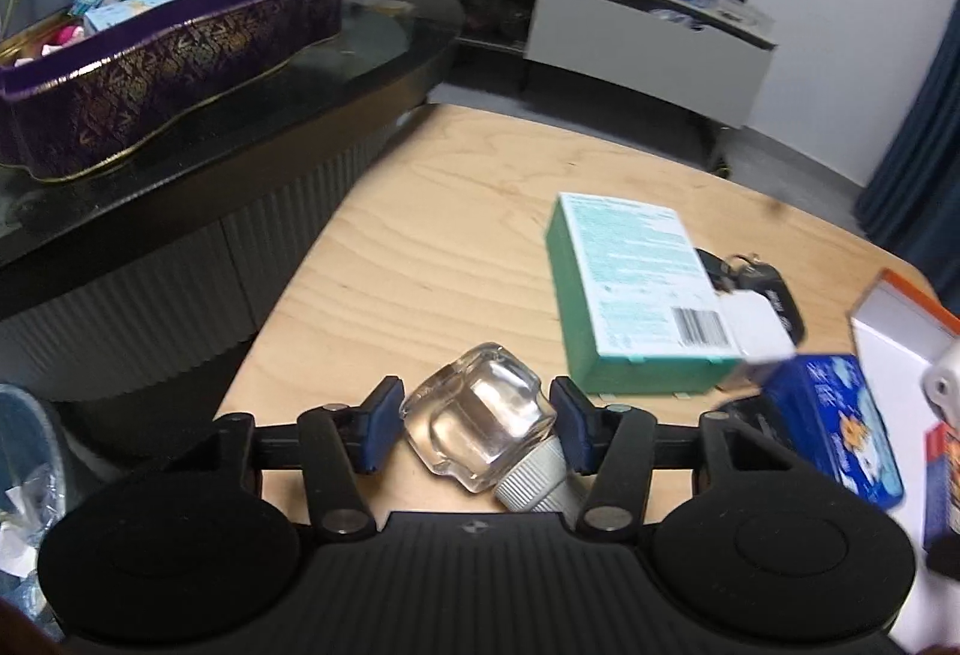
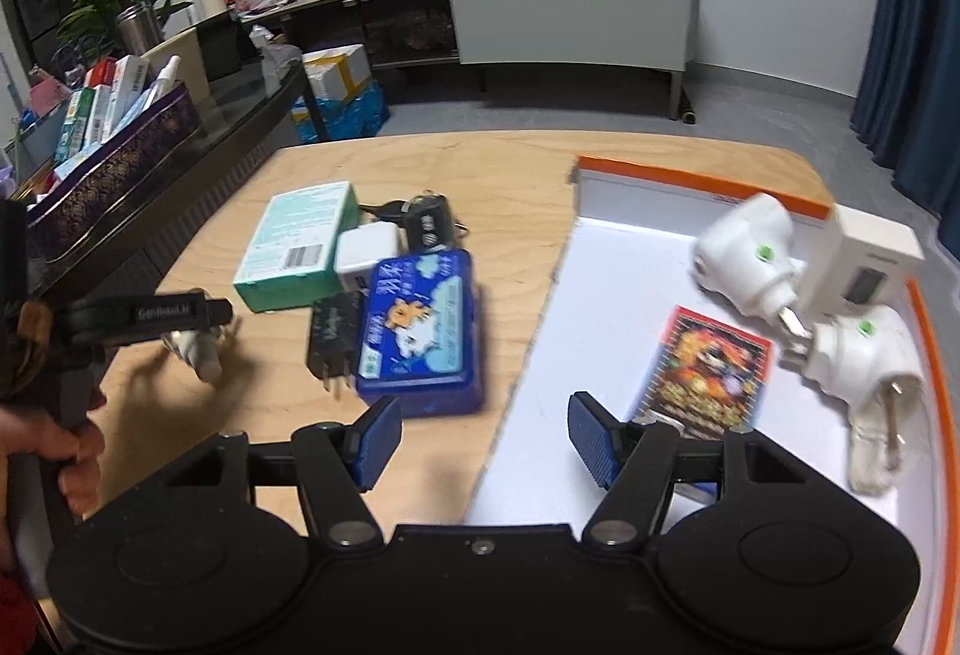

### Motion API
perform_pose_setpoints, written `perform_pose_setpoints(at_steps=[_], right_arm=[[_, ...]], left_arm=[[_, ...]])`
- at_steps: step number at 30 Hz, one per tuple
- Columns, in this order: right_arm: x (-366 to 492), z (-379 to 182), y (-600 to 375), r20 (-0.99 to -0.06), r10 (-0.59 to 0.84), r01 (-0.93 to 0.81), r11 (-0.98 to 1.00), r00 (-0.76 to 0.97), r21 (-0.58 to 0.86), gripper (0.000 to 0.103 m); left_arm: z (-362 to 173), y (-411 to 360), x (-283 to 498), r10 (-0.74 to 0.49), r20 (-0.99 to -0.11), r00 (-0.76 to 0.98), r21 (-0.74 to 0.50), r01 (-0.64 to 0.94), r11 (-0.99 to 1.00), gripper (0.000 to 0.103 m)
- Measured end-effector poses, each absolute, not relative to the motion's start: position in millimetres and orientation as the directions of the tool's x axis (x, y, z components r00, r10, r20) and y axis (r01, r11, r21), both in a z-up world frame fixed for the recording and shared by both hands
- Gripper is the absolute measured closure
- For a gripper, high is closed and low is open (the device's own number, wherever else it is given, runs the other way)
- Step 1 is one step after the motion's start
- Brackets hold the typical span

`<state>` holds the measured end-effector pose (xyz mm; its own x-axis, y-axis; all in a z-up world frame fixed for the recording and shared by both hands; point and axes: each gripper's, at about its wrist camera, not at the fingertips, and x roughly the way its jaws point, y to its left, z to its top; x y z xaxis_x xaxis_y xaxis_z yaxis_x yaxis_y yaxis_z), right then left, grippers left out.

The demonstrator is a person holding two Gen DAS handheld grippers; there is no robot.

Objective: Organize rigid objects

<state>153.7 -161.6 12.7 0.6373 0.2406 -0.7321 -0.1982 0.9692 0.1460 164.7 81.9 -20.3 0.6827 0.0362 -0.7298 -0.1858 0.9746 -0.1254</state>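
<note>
Your left tongs (image 1: 477,430) are clamped on a small clear glass bottle (image 1: 480,424) with a ribbed grey cap (image 1: 534,481); both blue pads (image 1: 381,430) press its sides, the cap pointing back toward the camera at about 5 o'clock. The bottle sits low over the wooden table (image 1: 432,235). At 2 o'clock from it lies a green box (image 1: 636,295), with a white adapter (image 1: 759,325) and dark keys (image 1: 750,274) touching its far right corner, and a blue tin (image 1: 840,421) at 3 o'clock.

Your right tongs (image 2: 486,439) stand released, nothing between the pads, straddling the table edge of a white tray with an orange rim (image 2: 690,175). In the tray, at 1 o'clock, lies a colourful card pack (image 2: 708,367); two white plug-in devices (image 2: 756,253) and a white box (image 2: 870,259) crowd the tray's far right corner at 2 o'clock. The blue tin is at 11 o'clock, a black plug (image 2: 333,337) just beside it.

A purple tin of boxes (image 1: 156,73) sits on the dark table at 10 o'clock.
</note>
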Motion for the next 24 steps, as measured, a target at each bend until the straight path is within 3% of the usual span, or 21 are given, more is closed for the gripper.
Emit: perform_pose_setpoints(at_steps=[12, 24], right_arm=[[200.6, 4.3, -128.6, -0.750, 0.298, -0.271, 0.949, 0.591, 0.164, 0.029], [246.0, -18.1, -106.8, -0.806, 0.226, -0.248, 0.963, 0.546, 0.102, 0.028]], left_arm=[[-7.2, 64.7, 126.4, -0.057, -0.689, 0.722, -0.157, -0.072, 0.985, 0.049], [-5.4, 57.3, 123.3, -0.080, -0.686, 0.723, -0.168, -0.050, 0.985, 0.049]])
